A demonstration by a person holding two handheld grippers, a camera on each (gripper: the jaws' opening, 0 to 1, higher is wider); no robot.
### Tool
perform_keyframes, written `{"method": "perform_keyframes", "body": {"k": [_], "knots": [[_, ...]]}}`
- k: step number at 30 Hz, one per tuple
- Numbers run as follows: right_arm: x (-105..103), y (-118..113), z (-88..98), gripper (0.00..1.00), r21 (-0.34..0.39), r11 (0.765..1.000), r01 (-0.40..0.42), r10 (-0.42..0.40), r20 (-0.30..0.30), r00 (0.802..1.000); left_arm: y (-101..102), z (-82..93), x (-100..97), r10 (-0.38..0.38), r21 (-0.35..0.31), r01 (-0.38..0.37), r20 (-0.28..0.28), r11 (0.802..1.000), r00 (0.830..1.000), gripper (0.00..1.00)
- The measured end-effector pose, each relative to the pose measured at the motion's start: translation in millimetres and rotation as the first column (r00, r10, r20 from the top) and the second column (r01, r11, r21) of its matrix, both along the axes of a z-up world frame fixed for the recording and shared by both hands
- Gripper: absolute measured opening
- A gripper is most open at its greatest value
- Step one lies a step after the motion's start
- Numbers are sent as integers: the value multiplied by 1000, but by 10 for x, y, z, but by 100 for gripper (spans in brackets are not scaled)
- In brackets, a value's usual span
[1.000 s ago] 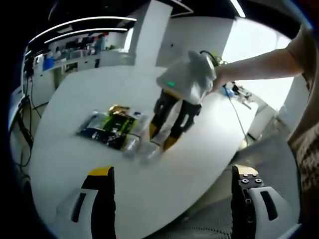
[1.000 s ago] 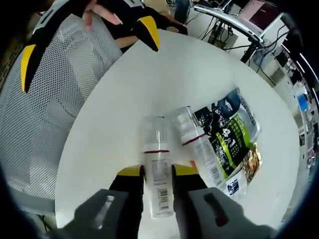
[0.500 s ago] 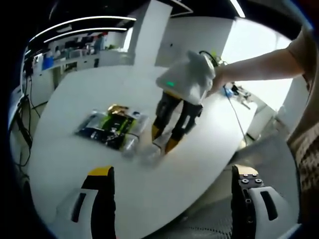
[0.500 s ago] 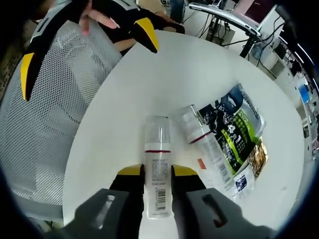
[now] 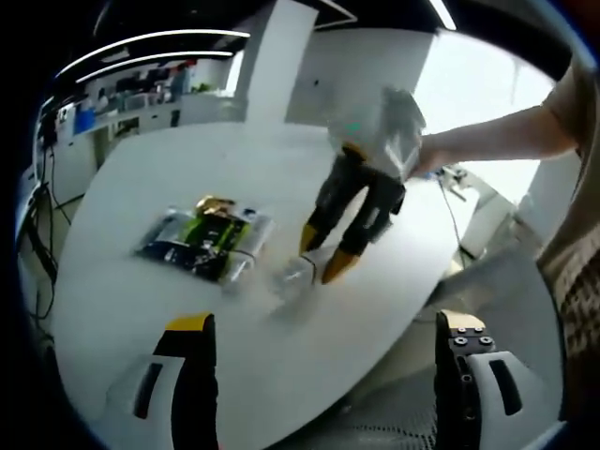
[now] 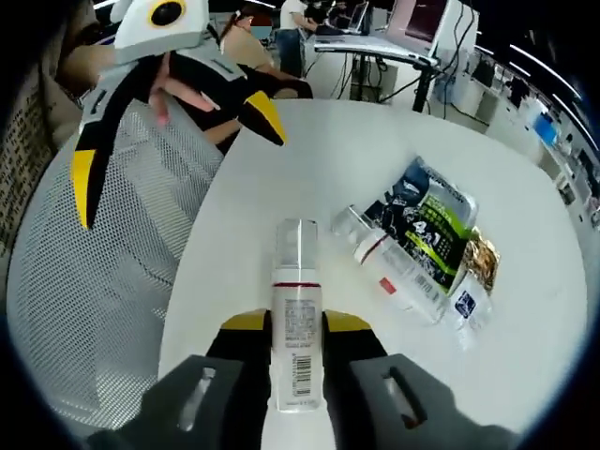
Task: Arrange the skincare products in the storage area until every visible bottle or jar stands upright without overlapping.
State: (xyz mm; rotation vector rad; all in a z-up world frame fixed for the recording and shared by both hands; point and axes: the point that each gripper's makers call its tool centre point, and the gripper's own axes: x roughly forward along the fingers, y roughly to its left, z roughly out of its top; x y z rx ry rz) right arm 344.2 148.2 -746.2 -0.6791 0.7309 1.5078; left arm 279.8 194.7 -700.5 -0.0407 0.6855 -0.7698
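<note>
Currently two clear bottles show: one (image 6: 296,323) clamped in the right gripper (image 6: 295,328), one (image 6: 389,267) lying beside two packets (image 6: 431,230); left gripper (image 5: 323,328) spread wide.

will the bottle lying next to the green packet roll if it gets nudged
Probably: the second bottle is round, clear and lying on its side on the smooth white table. The green packet touching one side may block rolling that way. Looks light.

Right tool (image 6: 295,324) grips clear bottle (image 6: 297,314) above table (image 6: 309,169).
</note>
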Motion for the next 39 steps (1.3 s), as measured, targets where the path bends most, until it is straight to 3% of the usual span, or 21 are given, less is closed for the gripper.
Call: {"method": "perform_keyframes", "body": {"k": [6, 12, 17, 18, 23, 30, 35, 39], "knots": [[-1, 48, 254, 19, 140, 979, 151, -140, -85, 987, -33, 55, 24, -7, -17, 7, 9, 1000, 1000, 94], [-54, 64, 539, 19, 285, 904, 320, -254, -245, 936, -123, 225, 103, -14, -83, 17, 29, 996, 999, 91], [-25, 41, 702, 19, 361, 829, 426, -312, -333, 890, -291, 404, 148, -47, -189, 52, 31, 981, 998, 85], [-28, 41, 720, 19, 368, 823, 433, -313, -343, 886, -299, 412, 153, -48, -192, 54, 33, 980, 998, 84], [-87, 51, 1033, 19, 469, 717, 516, -308, -450, 838, -461, 534, 135, -88, -234, 95, 42, 968, 995, 80], [-182, 23, 1312, 19, 545, 602, 583, -276, -543, 793, -568, 639, 108, -122, -275, 132, 50, 952, 991, 71], [-265, -3, 1416, 19, 573, 556, 603, -241, -583, 776, -646, 742, 64, -160, -294, 171, 61, 940, 985, 58], [-345, -14, 1555, 19, 605, 520, 603, -208, -596, 776, -711, 829, 9, -193, -307, 205, 69, 929, 979, 51]]}}
